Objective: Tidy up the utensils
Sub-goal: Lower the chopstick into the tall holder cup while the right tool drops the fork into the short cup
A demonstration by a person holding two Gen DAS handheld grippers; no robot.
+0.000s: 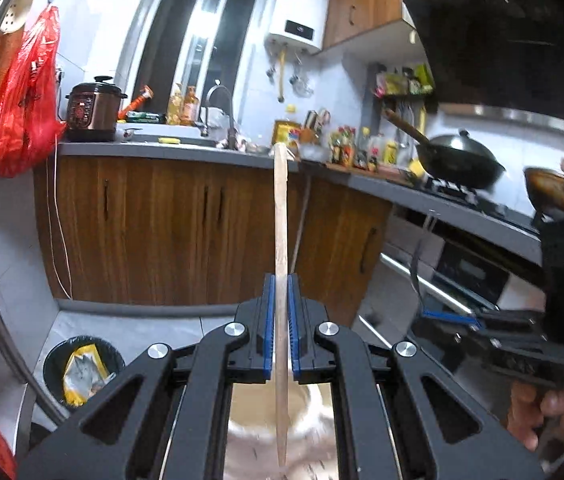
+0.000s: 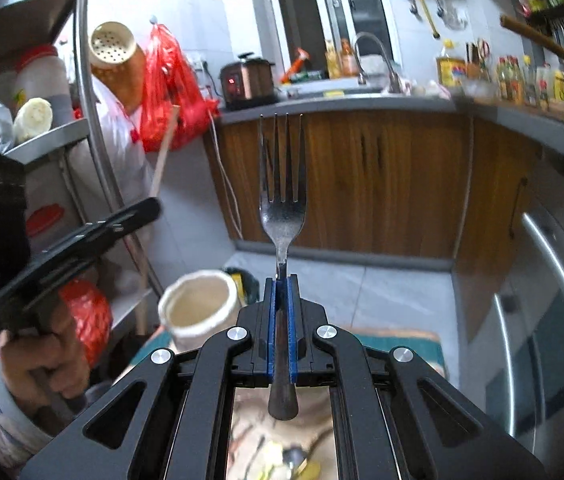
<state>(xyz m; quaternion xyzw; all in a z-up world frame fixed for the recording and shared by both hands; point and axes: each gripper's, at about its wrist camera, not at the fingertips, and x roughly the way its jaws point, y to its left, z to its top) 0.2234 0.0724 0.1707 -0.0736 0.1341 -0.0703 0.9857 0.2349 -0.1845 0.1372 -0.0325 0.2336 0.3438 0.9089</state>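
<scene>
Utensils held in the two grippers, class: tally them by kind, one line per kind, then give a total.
Wooden chopstick, clamped in the left gripper: 1
Metal fork, clamped in the right gripper: 1
Total: 2

Red plastic bag beside pressure cooker (on the grey countertop), black wok farther right
</scene>
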